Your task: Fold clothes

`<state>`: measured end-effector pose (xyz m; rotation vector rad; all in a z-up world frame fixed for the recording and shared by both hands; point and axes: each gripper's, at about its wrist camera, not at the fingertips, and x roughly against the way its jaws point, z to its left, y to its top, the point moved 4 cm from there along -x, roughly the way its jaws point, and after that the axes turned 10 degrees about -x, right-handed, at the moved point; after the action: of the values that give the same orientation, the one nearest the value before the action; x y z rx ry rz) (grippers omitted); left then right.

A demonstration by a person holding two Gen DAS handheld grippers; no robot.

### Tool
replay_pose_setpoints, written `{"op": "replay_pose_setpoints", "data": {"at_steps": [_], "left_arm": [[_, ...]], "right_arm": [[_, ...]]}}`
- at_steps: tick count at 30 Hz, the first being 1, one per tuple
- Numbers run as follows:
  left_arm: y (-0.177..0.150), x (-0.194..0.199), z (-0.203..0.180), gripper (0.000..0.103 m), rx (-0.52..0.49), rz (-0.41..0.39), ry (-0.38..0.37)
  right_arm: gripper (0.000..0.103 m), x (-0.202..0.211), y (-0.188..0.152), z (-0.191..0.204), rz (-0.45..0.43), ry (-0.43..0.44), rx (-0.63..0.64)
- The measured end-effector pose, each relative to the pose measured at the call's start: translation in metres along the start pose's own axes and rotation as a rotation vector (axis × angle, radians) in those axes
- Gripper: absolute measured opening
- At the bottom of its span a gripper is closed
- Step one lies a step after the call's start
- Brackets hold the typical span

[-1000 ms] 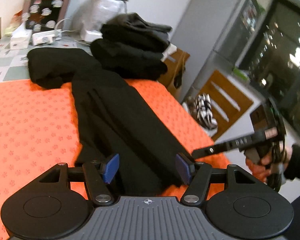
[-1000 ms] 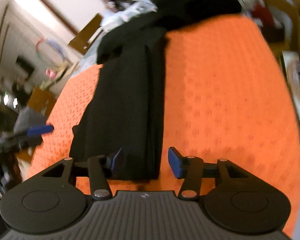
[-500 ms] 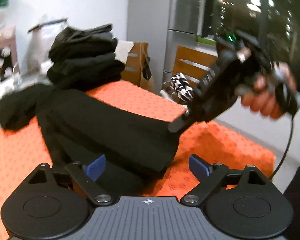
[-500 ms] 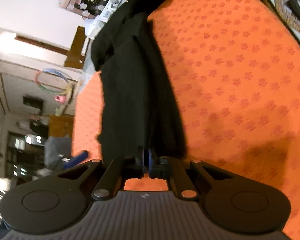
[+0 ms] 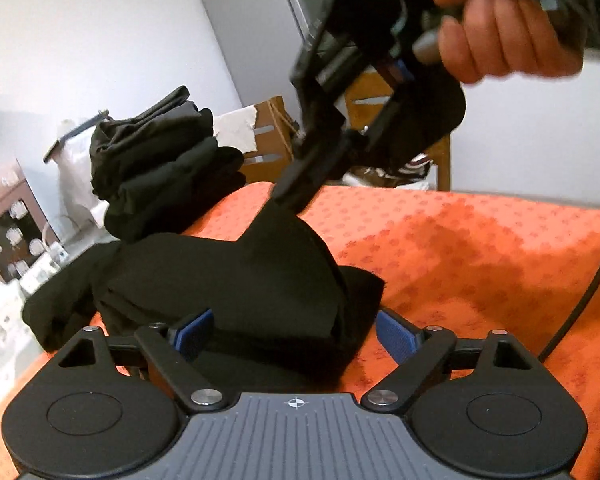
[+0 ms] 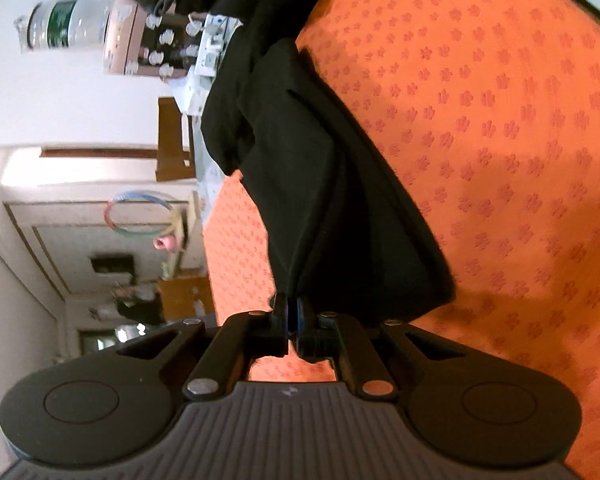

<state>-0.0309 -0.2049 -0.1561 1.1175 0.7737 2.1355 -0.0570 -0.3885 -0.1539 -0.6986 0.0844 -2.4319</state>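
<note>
Judgement: the fold should be carried across low and level, the lifted end laid squarely on the lower layers before release. The right gripper is clenched on an edge of the black garment, which rises off the orange cloth; the left gripper stands released, the garment's bulk lying between its jaws

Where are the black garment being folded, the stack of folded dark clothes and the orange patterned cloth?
black garment (image 5: 236, 276), left wrist view, raised fold.
stack of folded dark clothes (image 5: 160, 168), left wrist view, middle.
orange patterned cloth (image 6: 500, 120), right wrist view, bare part.
</note>
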Motion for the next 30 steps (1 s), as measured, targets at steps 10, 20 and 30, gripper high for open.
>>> {"op": "replay_pose_setpoints", "data": {"at_steps": [10,20,30], "left_arm": [[0.005,-0.005,0.001,0.032,-0.07,-0.062,0.106],[0.01,0.006,0.038,0.015,0.062,-0.063,-0.012],[0.023,0.015,0.063,0.015,0.092,-0.02,-0.126]], "right_arm": [[0.005,-0.001,-0.001,0.003,-0.042,0.129,-0.117],[0.012,0.01,-0.029,0.027,-0.113,-0.094,0.479],[0.054,0.014,-0.08,0.056,-0.162,-0.292,1.225]]}}
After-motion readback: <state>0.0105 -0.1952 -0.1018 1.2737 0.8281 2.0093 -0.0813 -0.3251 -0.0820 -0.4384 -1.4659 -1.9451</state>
